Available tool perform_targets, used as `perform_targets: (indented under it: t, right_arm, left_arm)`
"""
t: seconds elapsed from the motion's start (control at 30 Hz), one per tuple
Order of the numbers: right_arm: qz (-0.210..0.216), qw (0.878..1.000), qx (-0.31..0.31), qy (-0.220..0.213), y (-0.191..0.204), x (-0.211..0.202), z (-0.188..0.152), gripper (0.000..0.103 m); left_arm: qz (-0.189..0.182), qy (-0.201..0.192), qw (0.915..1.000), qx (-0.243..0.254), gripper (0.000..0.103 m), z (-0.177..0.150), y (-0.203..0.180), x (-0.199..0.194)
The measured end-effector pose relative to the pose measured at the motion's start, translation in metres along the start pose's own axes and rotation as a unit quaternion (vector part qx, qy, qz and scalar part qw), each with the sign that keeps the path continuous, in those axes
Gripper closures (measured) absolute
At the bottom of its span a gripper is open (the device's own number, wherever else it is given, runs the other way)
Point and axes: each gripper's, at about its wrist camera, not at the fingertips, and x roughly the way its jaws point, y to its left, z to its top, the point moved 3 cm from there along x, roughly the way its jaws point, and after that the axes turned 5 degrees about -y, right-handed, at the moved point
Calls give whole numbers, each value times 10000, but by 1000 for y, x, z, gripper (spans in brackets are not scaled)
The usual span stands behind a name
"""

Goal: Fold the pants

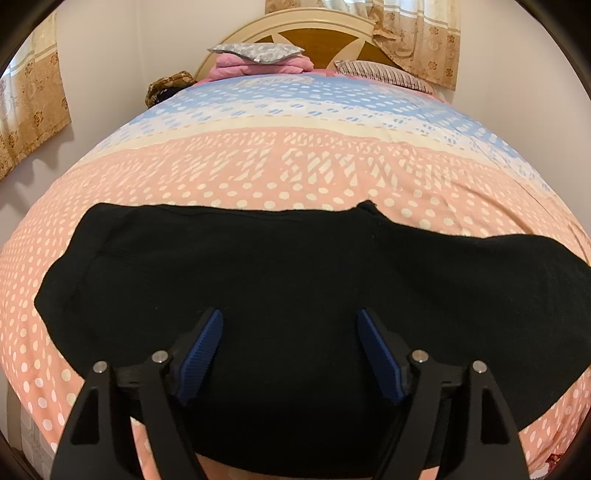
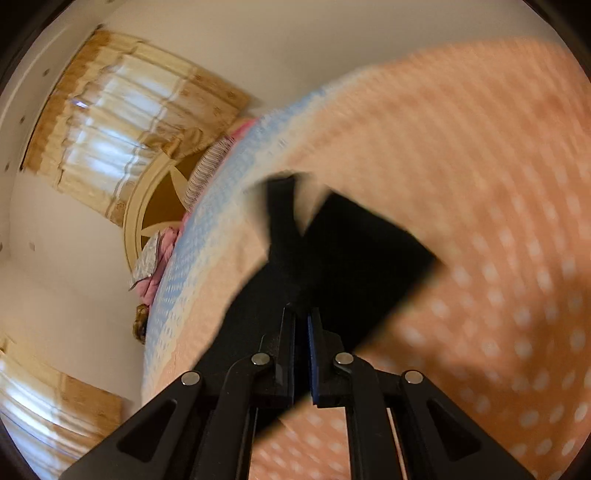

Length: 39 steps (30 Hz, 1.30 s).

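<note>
**A:** What's the cloth like?

**B:** Black pants [image 1: 295, 273], matte, soft knit, no sheen. They lie flat on the bedspread [image 1: 280, 166], long axis running left-right across my left view. Far edge is nearly straight, with a small bump right of centre.

**A:** Grippers?

**B:** Left gripper [image 1: 290, 332] is spread wide above the pants, ribbed blue pads [image 1: 201, 354] bare. Right gripper [image 2: 302, 325] is pinched narrow on a fold of the pants [image 2: 332, 251]. That view is rolled and motion-blurred.

**A:** Surface, room?

**B:** Quilted cover: peach with white dots, blue band further up. Cream arched headboard [image 1: 295, 33] with brown inlay, pink folded bedding [image 1: 258, 66], striped pillow [image 1: 384, 75], tan floral curtains [image 1: 417, 33], plain white walls.
</note>
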Motion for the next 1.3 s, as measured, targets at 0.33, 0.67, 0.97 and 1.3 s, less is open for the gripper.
perform_targets:
  t: [0.33, 0.67, 0.97, 1.3]
  right_arm:
    - [-477, 9980, 15, -412, -25, -37, 32, 94]
    - [-816, 9723, -2182, -183, 22, 23, 77, 44]
    - [-783, 9609, -2644, 241, 20, 61, 67, 79]
    - [-657, 9663, -2463, 356, 16, 61, 73, 78]
  left_arm:
    - [97, -30, 9999, -34, 25, 5, -4, -8]
    - [-503, -371, 9962, 602, 25, 10, -76, -41]
    - [-777, -146, 9942, 726, 25, 5, -119, -30]
    - [-887, 105, 9950, 440, 24, -5, -123, -21]
